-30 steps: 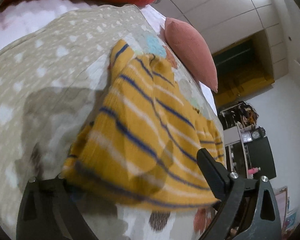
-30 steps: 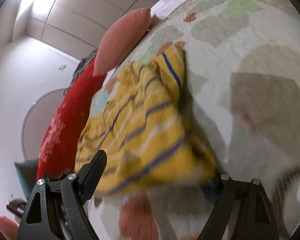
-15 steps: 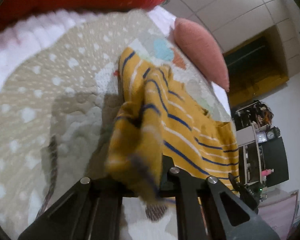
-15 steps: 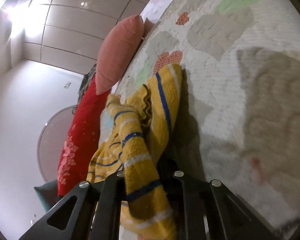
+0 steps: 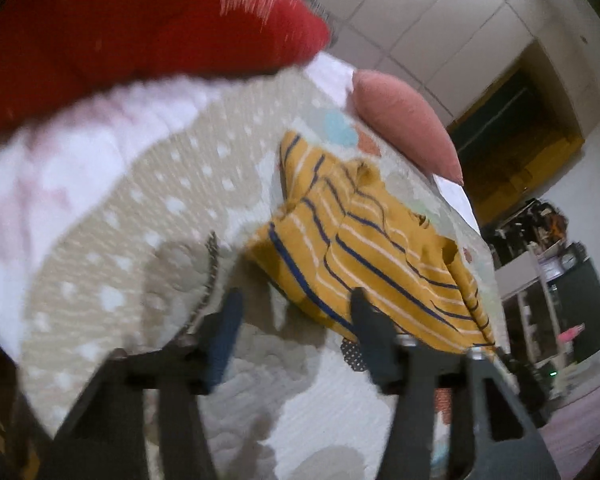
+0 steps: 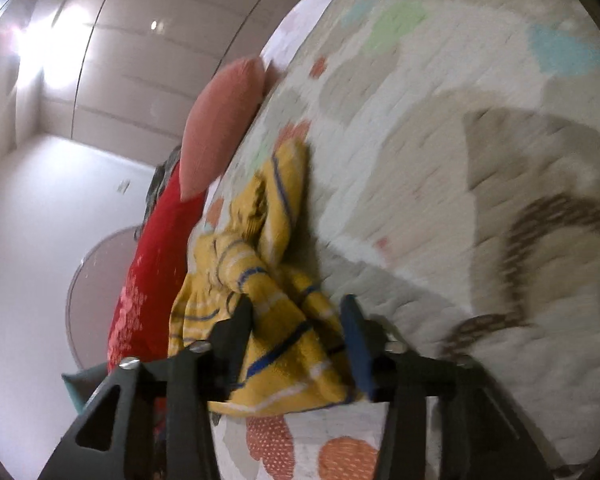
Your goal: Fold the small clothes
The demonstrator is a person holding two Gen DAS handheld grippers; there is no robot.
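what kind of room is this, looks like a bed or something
Most likely a bedroom in a home. A quilted patchwork bedspread covers a wide soft surface, a pink pillow and a red cushion lie along its far edge, and a small yellow striped top lies on it.

Left gripper [image 5: 296, 312]: jaws opening, nothing between them, pointing toward 12 o'clock. Right gripper [image 6: 298, 320]: jaws opening, cloth between the fingers [image 6: 236, 328], pads clear of it.
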